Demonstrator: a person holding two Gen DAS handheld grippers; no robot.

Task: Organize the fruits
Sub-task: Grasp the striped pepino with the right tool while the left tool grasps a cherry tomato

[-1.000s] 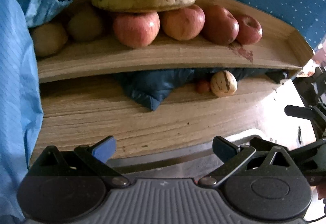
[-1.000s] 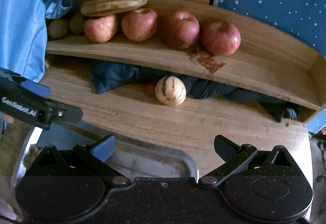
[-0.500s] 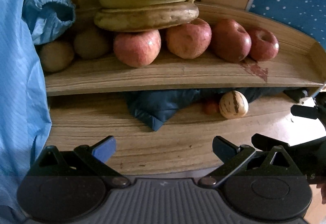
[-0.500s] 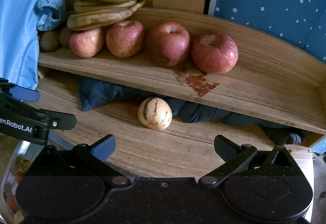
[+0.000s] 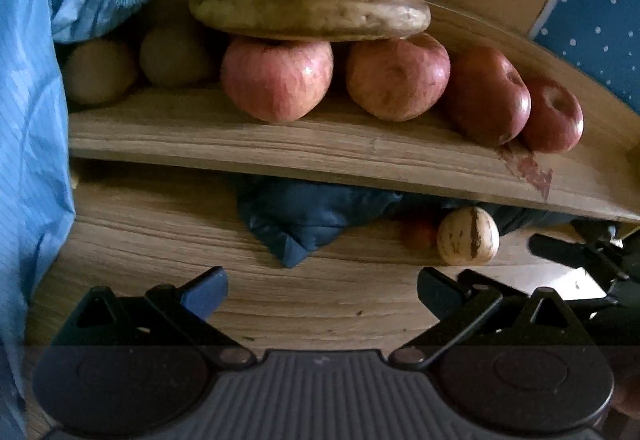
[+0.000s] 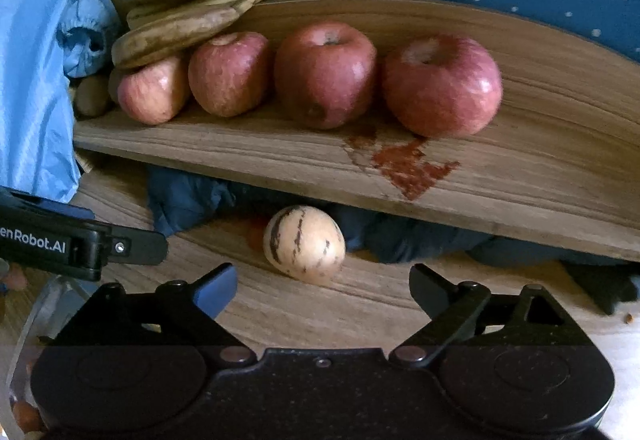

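A cream pepino melon with dark stripes (image 6: 304,244) lies on the wooden table just under the shelf's front edge. My right gripper (image 6: 322,280) points down at it from close by. Its jaws are closing but still wide, and the melon sits just ahead of the fingertips with no pad touching it. The left wrist view has the same melon (image 5: 468,236) at the right, with my left gripper (image 5: 320,280) open and empty over bare wood. Several red apples (image 6: 324,76) stand in a row on the wooden shelf (image 6: 280,156), with bananas (image 6: 192,0) stacked at their left.
A dark blue cloth (image 5: 304,220) is bunched under the shelf, and a small orange fruit (image 5: 418,234) lies behind the melon. Brown round fruits (image 5: 100,70) sit at the shelf's left end. Light blue fabric (image 5: 28,120) hangs at the left. A metal tray rim (image 6: 36,304) shows lower left.
Both grippers have moved in toward the shelf and down. The melon is now larger and right before the right fingertips, and the right jaws have narrowed a little. The metal tray left the left view.
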